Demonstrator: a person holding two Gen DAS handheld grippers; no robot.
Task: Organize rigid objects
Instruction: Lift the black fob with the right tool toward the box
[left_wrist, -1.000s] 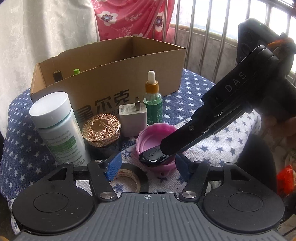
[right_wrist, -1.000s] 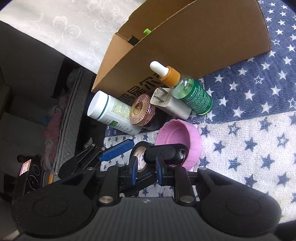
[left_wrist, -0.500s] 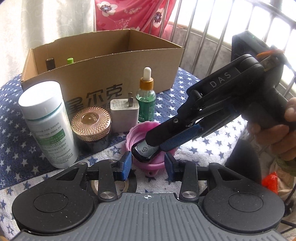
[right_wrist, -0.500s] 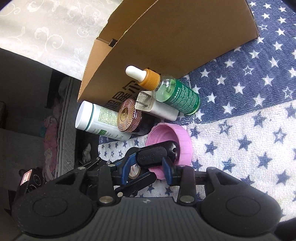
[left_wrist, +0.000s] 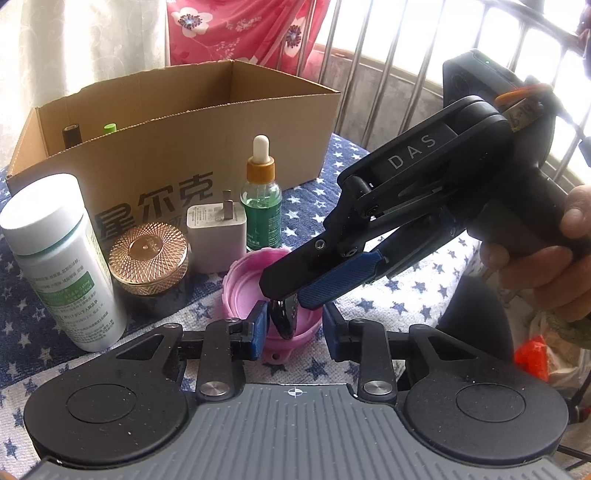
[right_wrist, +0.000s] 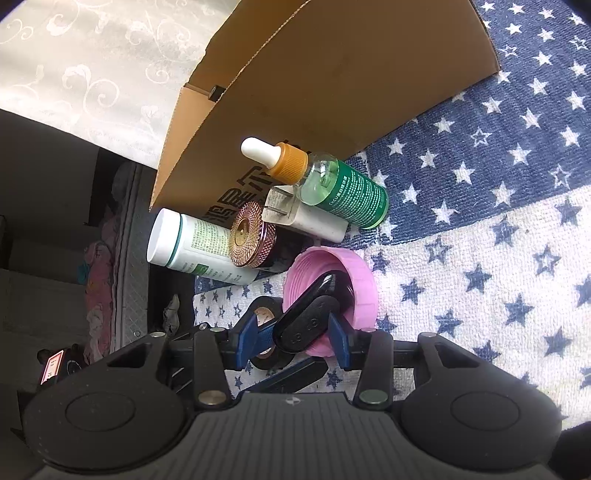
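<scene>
Item: black key fob (right_wrist: 306, 326), rigid, oval, tipped on its edge and leaning inside the upturned pink cap (right_wrist: 354, 273), which rests on the star-patterned worktop (right_wrist: 480, 295). Location: directly between the jaws of both tools. Right hand-held gripper (right_wrist: 292, 339): jaws have just been opening, and they now stand slack round the fob. The far pad looks to brush one end, the near pad is apart, so the fob counts as released. A person's hand (left_wrist: 554, 273) grips its handle. Left hand-held gripper (left_wrist: 294, 325): jaws have just been closing, with the fob and the cap's near rim between them. One pad sits against the fob, the other is short of it, so nothing is clamped yet. Neighbouring stock, just beyond the left fingertips: white bottle (left_wrist: 55, 258), gold-lidded jar (left_wrist: 147, 254), charger plug (left_wrist: 216, 236), dropper bottle (left_wrist: 262, 210). A black tape roll (right_wrist: 264, 310) lies just beside the cap, under the right tool's near finger. The cardboard box (left_wrist: 177, 155) stands farther ahead, behind that row, with two items already inside. Step in hand, as judged: passing the fob from right tool to left. Next move calls for the left jaws to finish closing squarely on the fob alone, not the cap rim. The right tool must back clear without knocking either.
</scene>
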